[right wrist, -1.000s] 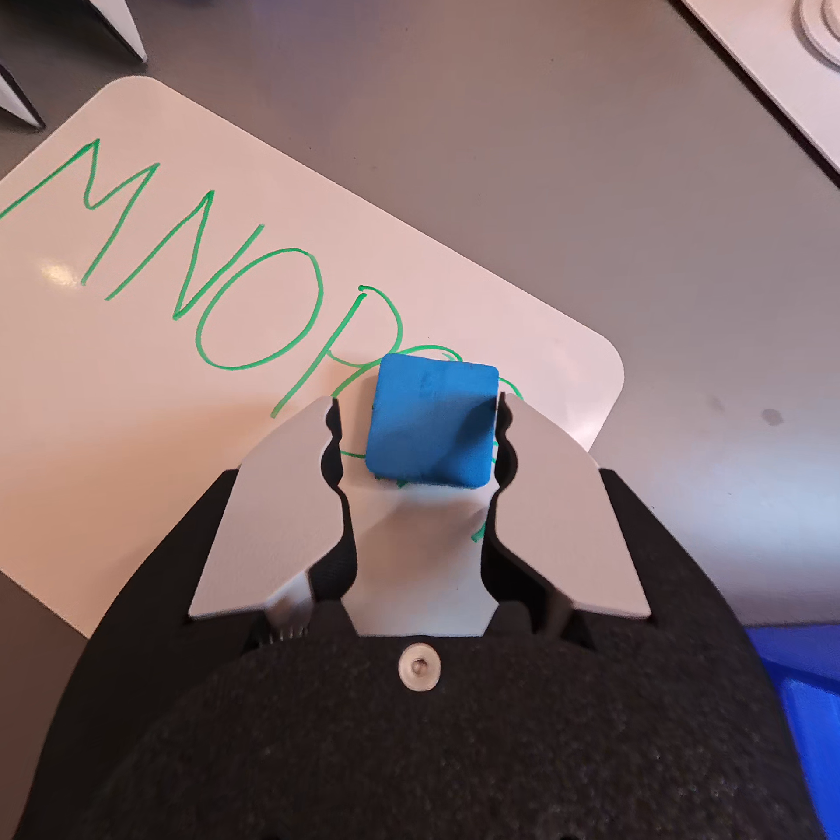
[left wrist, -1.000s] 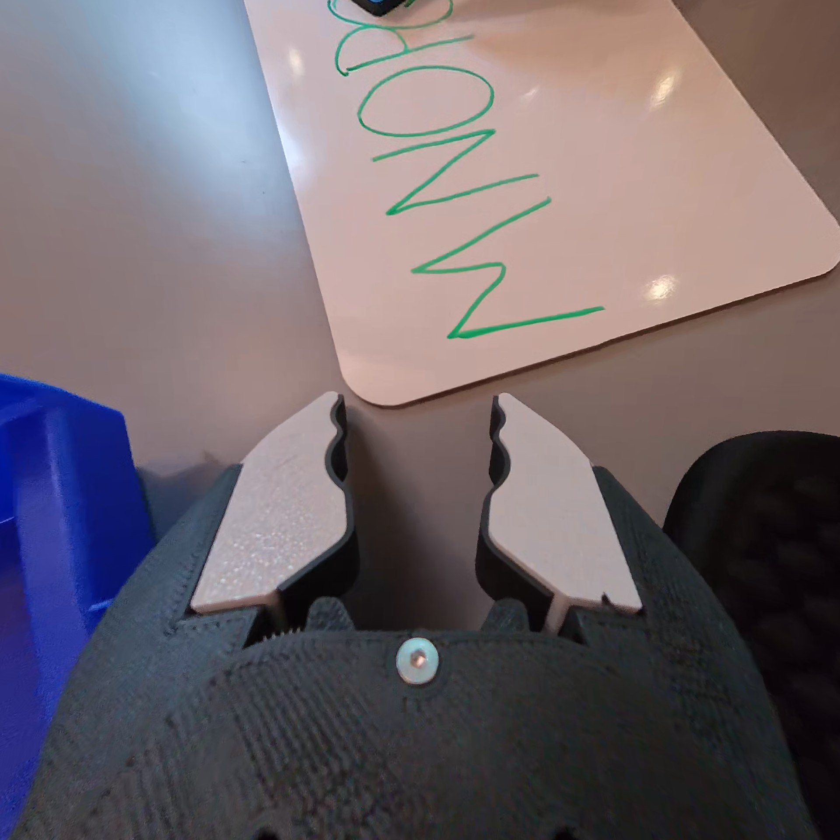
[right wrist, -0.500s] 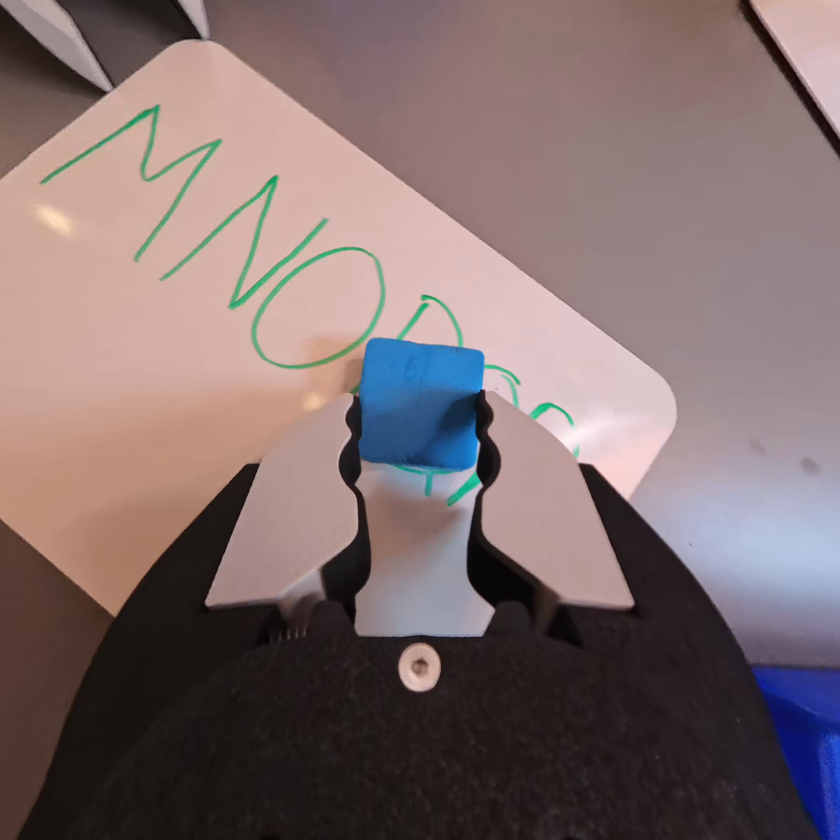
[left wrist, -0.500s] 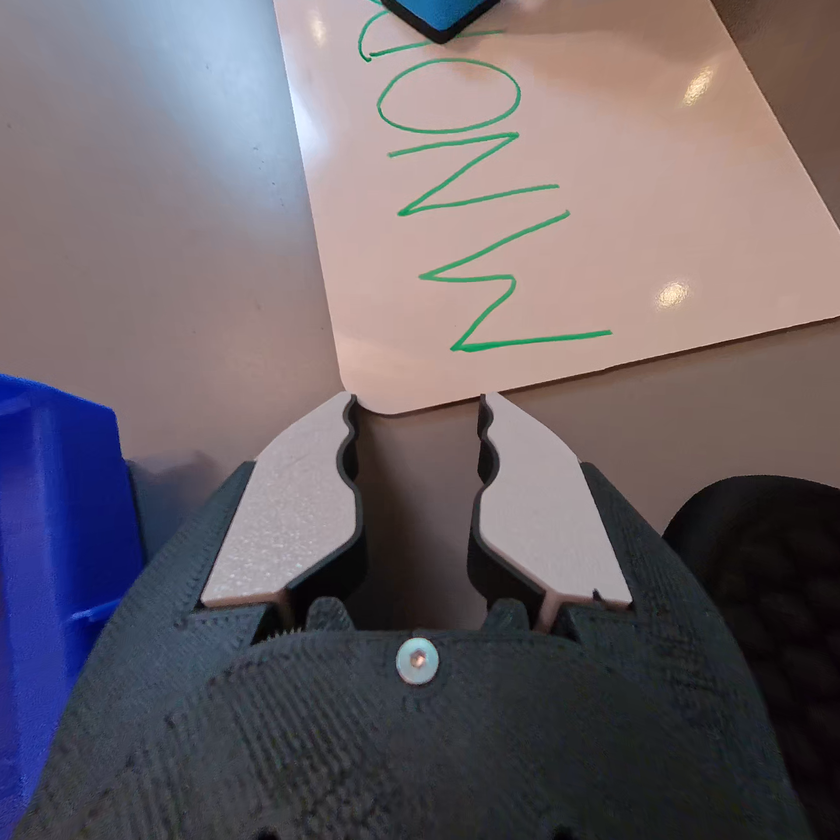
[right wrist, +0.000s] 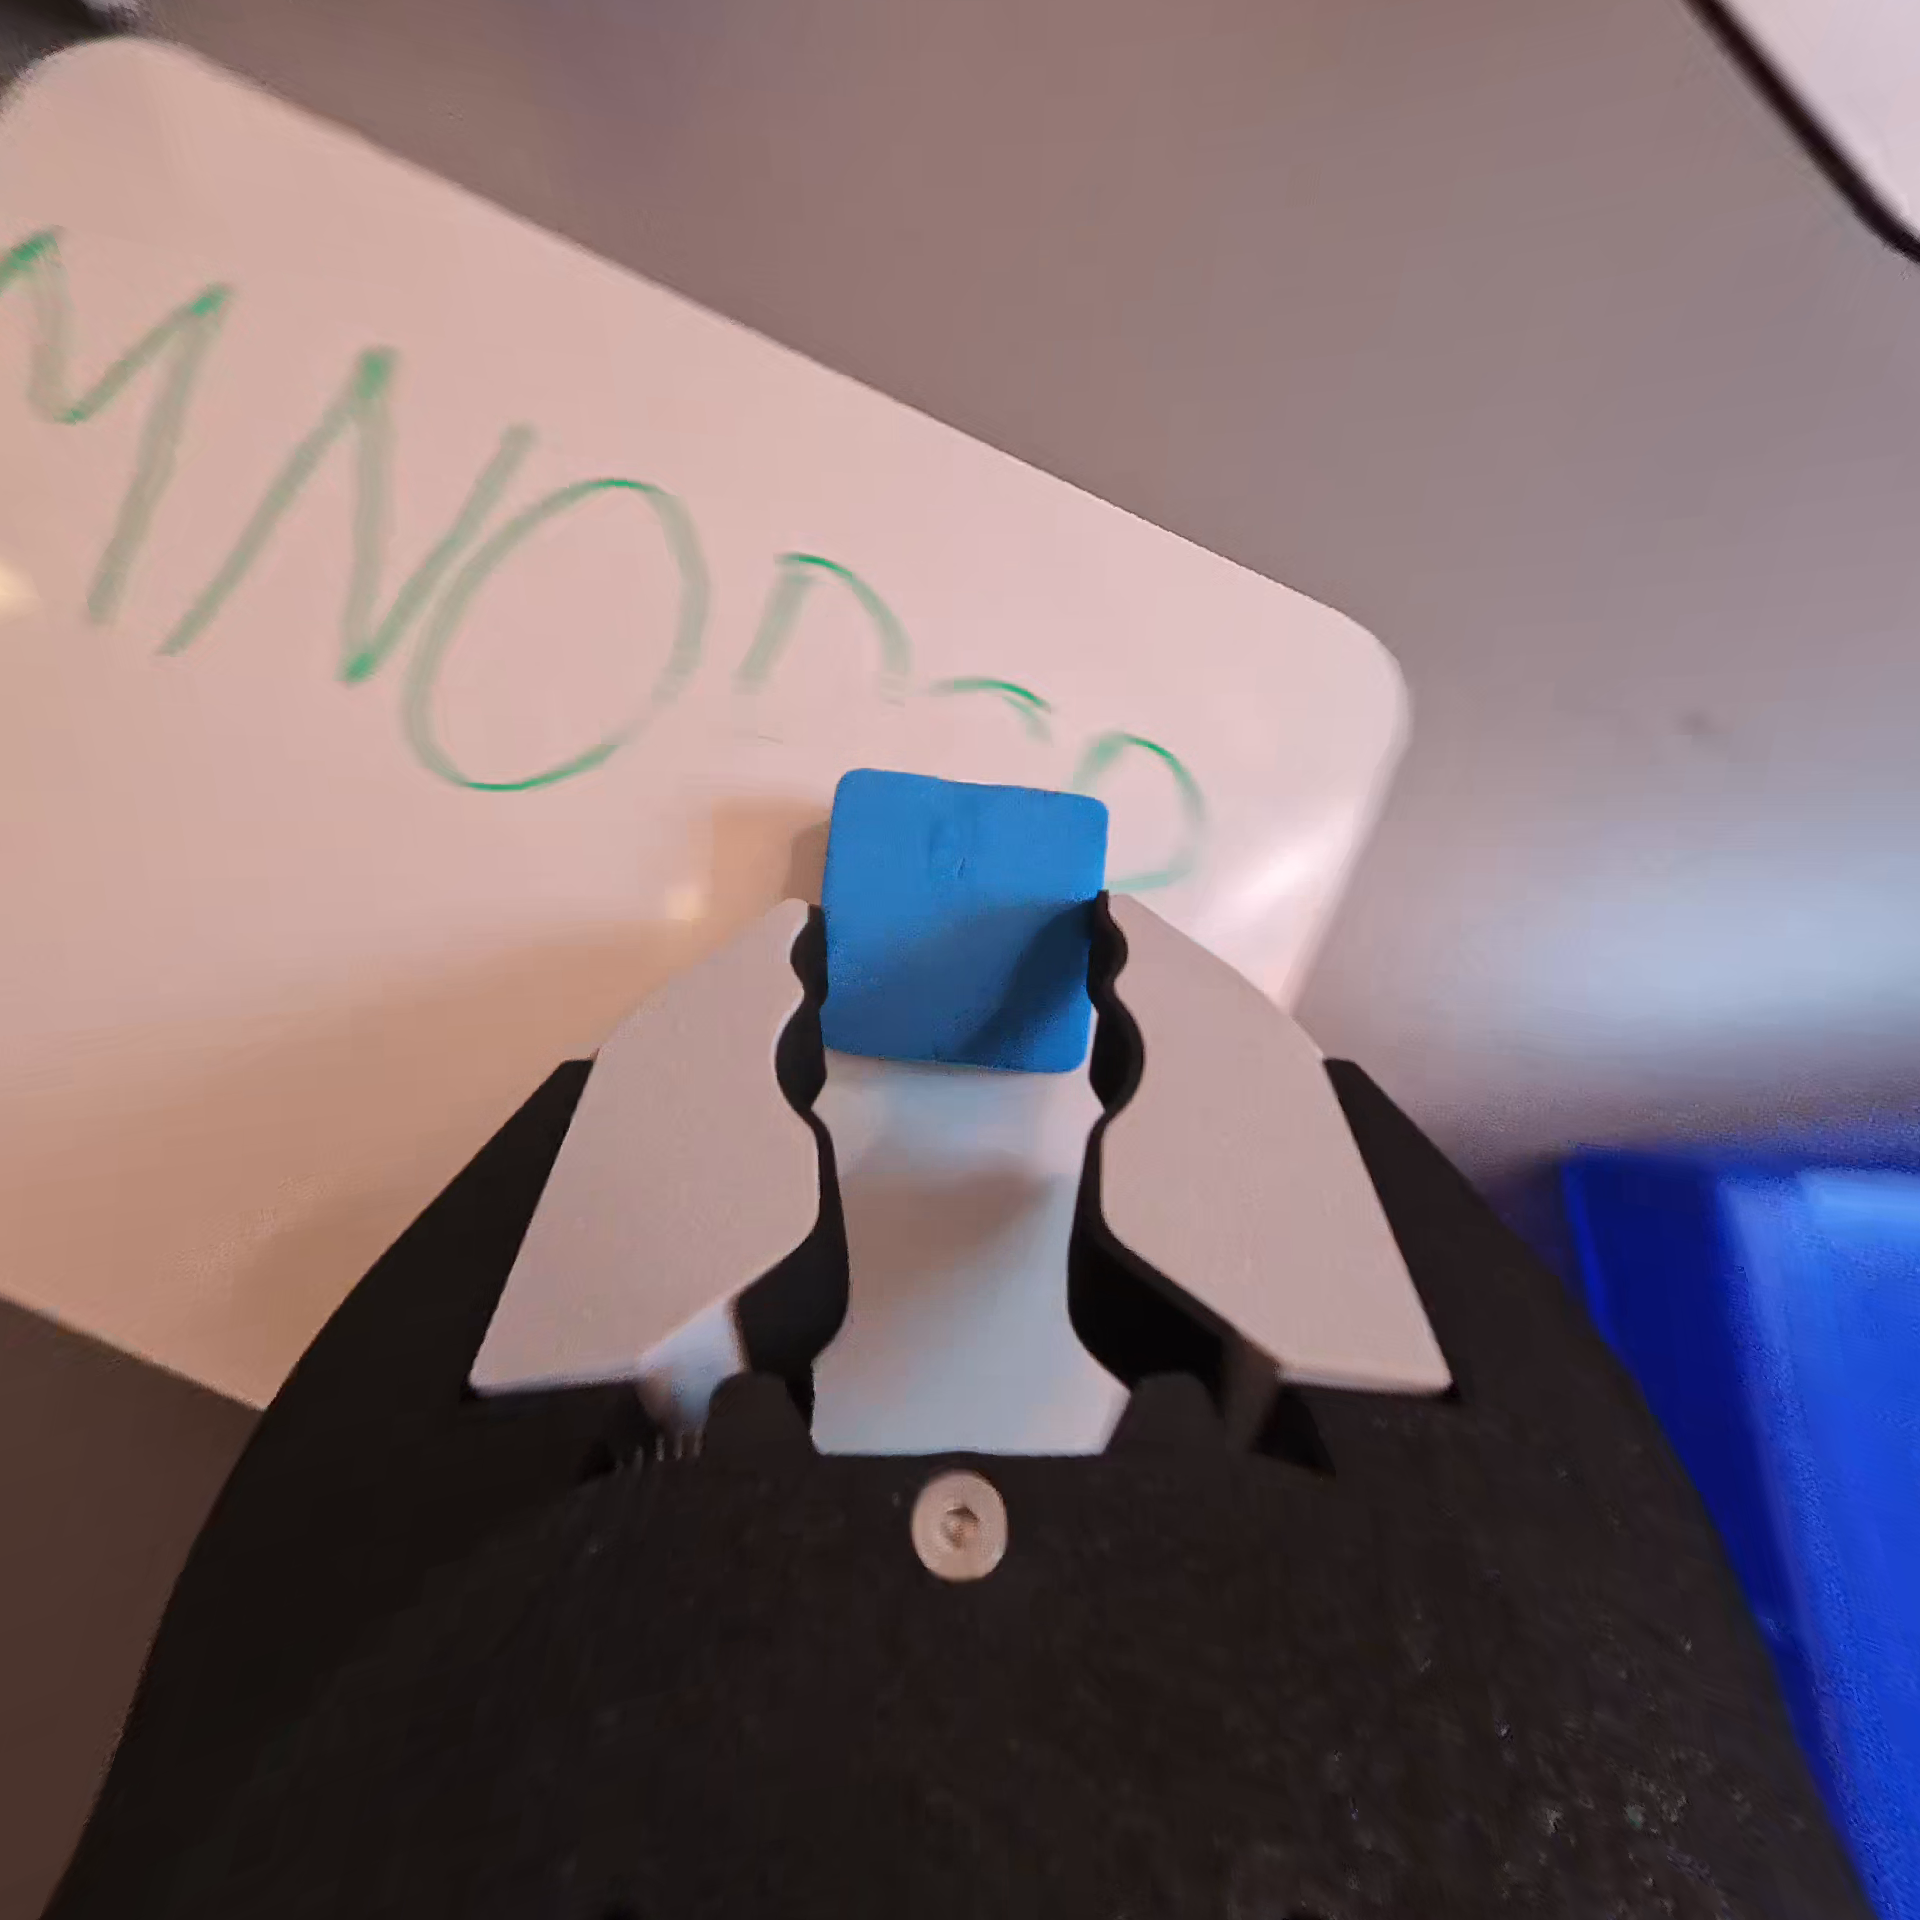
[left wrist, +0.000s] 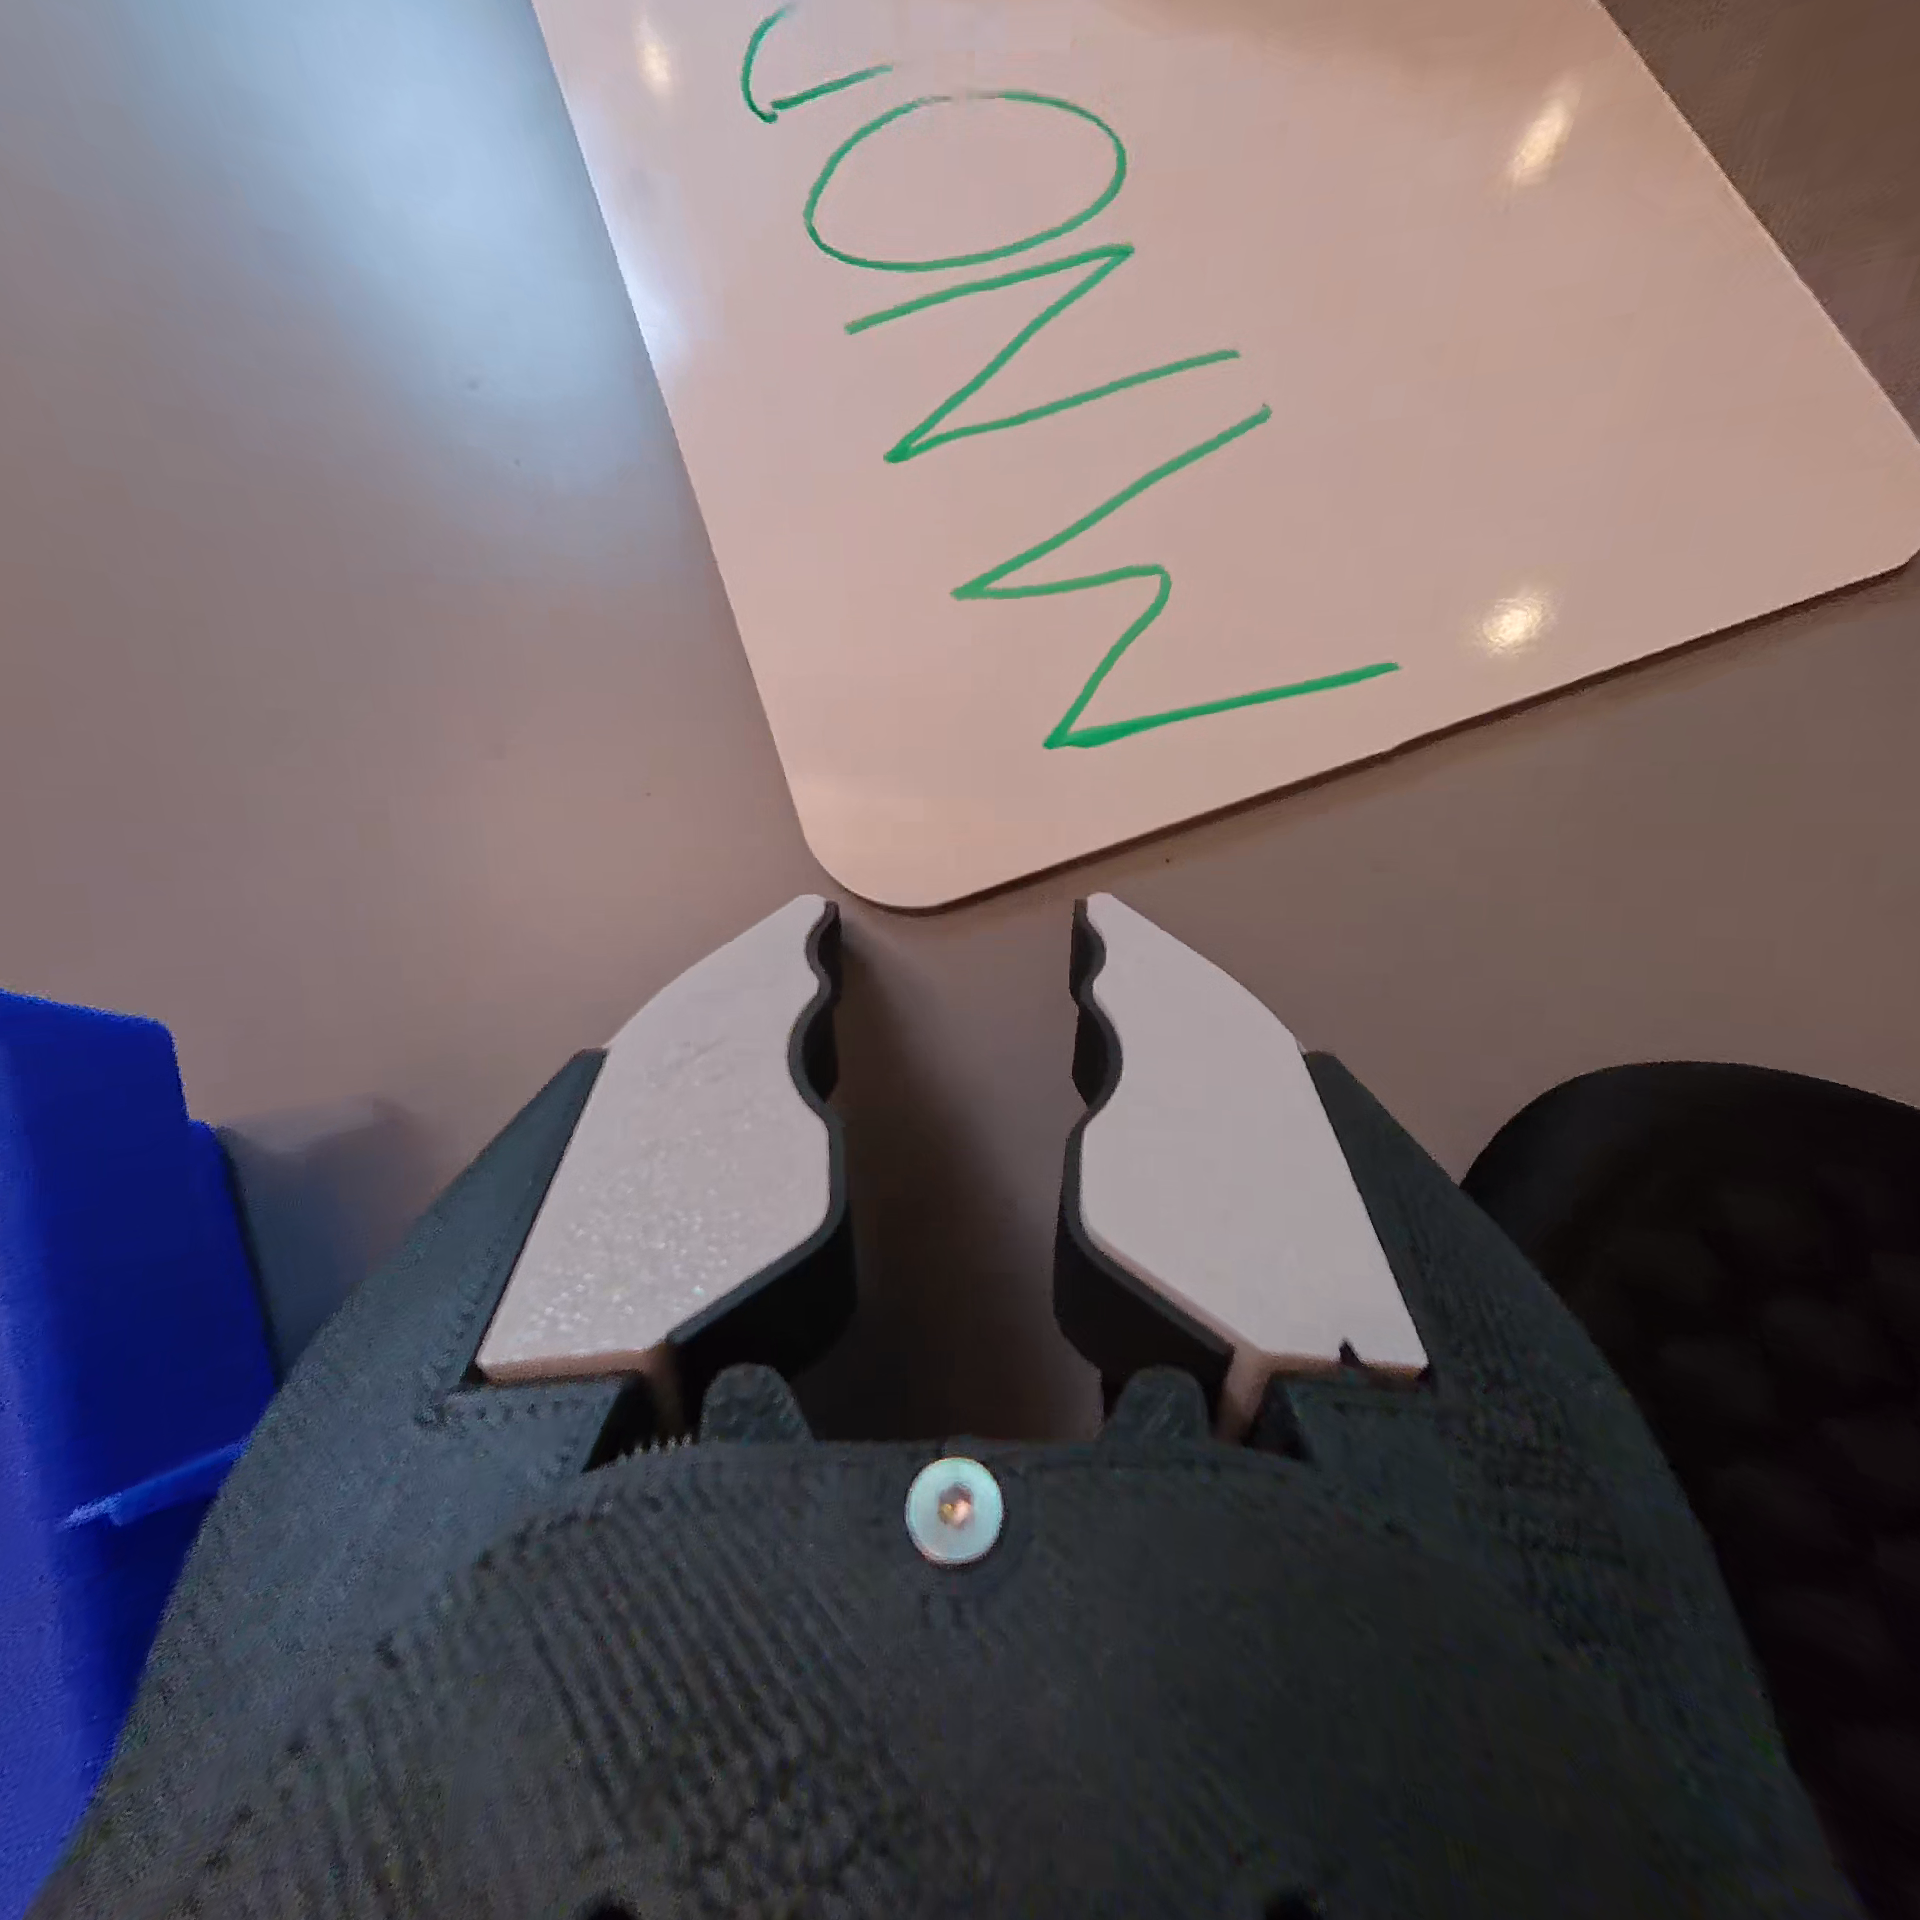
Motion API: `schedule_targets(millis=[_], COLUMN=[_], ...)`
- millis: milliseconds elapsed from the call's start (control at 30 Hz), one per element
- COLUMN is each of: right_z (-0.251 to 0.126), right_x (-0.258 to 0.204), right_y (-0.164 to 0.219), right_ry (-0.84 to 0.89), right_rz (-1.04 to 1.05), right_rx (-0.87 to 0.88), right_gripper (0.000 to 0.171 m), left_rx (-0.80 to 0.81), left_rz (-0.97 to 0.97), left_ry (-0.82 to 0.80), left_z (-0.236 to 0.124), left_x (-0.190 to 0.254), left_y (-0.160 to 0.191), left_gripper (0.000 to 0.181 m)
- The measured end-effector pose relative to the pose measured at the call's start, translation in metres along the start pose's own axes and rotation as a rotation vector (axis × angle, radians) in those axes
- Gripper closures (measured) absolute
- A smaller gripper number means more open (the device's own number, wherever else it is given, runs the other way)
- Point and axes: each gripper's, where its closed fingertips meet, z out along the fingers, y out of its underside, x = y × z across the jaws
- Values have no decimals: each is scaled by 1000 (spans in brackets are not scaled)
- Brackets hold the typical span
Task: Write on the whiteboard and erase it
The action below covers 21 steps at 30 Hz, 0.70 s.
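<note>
Right claw [right wrist: 961, 904] pinches a soft blue square eraser [right wrist: 961, 925] against the glossy round-cornered whiteboard [right wrist: 312, 935]; left claw [left wrist: 954, 914] is spread, empty.

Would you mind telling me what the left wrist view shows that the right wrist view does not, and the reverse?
Only the left wrist view shows the open, empty left tool just short of the board's near corner, and a black textured object to its right. Only the right wrist view shows the right tool shut on a blue square eraser block. Both show the white rounded-corner whiteboard with green marker strokes on the grey table.
</note>
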Motion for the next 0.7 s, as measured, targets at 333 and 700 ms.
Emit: schedule_targets(millis=[333,700], right_z=[-16,4], right_x=[-8,-20], right_y=[4,-5], right_ry=[29,1], right_rz=[-13,-15], right_rx=[42,-8], right_gripper=[122,122], left_rx=[171,-48], left_rz=[148,435], left_ry=[61,264], left_z=[-18,43], left_x=[40,139], left_y=[-56,-53], left_gripper=[173,181])
